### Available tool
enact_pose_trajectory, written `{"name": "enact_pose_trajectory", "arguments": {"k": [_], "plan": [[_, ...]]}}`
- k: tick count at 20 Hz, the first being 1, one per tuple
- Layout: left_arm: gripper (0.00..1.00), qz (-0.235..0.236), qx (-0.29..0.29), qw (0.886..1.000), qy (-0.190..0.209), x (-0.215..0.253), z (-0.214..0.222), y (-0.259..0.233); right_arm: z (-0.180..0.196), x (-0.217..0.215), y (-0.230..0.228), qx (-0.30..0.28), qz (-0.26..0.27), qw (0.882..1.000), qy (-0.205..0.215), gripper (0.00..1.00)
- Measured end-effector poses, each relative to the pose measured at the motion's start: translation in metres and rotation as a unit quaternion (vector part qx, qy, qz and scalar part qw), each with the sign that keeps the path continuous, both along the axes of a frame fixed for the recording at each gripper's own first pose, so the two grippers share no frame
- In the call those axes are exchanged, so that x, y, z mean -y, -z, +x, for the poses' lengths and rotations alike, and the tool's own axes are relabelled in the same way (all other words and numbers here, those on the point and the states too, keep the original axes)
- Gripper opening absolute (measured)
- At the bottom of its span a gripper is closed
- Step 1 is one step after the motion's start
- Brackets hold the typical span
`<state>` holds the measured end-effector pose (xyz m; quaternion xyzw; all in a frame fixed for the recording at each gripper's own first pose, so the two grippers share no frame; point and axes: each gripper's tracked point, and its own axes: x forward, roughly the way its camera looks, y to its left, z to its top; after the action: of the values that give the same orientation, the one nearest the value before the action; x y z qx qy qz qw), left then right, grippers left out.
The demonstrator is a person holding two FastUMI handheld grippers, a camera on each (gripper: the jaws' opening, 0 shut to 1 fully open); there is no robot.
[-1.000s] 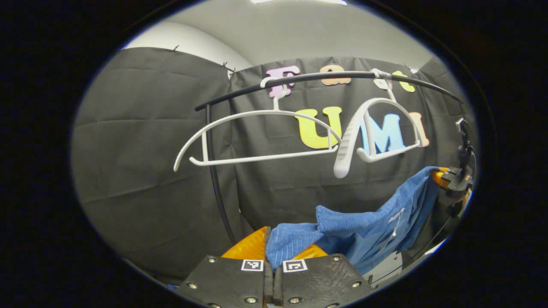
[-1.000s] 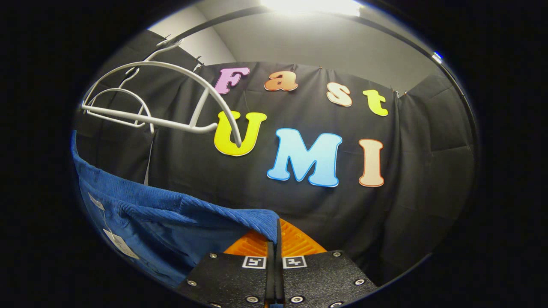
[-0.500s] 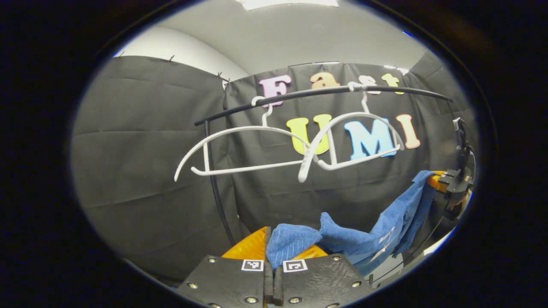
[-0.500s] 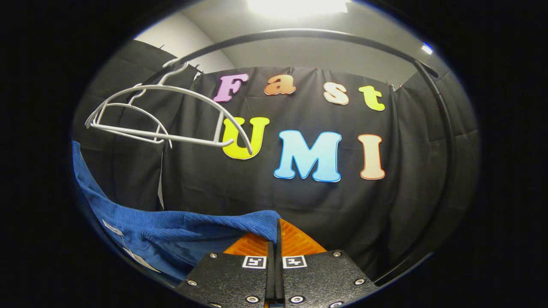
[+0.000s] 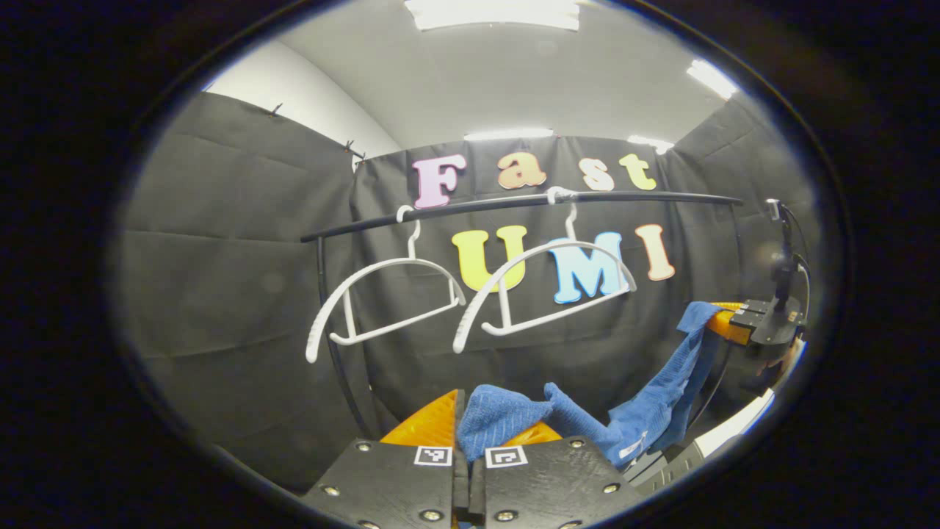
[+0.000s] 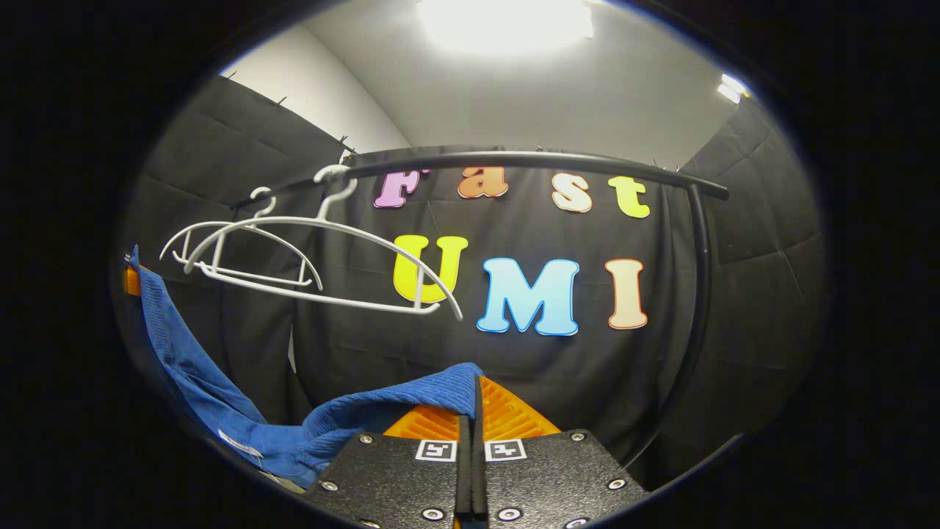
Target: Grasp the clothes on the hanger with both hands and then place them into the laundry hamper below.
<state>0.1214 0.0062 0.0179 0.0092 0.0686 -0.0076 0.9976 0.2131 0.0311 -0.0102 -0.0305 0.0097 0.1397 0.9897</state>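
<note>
Between both grippers, sagging blue garment [image 5: 653, 397]

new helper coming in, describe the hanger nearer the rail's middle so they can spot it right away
Start at the black rail crossing the booth's dark cloth wall; two bare white hangers hang from it. In the left gripper view, the one you want is the right-hand hanger, next to the outer hanger by the rail's upright. It alone sits closest to the blue garment held below.

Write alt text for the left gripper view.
The left tool is shut on a blue garment, which sags across to the right tool at the far right. Behind, two bare white hangers hang from a black rail.
</note>
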Motion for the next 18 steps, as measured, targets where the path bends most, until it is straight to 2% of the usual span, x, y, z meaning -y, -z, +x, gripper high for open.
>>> {"name": "enact_pose_trajectory", "arguments": {"k": [11, 15, 18], "plan": [[0.02, -0.048, 0.014, 0.996, 0.071, 0.046, -0.040, -0.012, -0.089, -0.065, -0.009, -0.024, 0.034, 0.998, -0.054, 0.00], [0.00, -0.075, 0.004, 0.994, 0.083, 0.050, -0.062, 0.007, -0.130, -0.090, 0.006, -0.043, 0.029, 0.996, -0.074, 0.00], [0.00, -0.078, -0.017, 0.993, 0.092, 0.056, -0.070, 0.036, -0.147, -0.103, 0.030, -0.071, 0.019, 0.994, -0.083, 0.00]]}}
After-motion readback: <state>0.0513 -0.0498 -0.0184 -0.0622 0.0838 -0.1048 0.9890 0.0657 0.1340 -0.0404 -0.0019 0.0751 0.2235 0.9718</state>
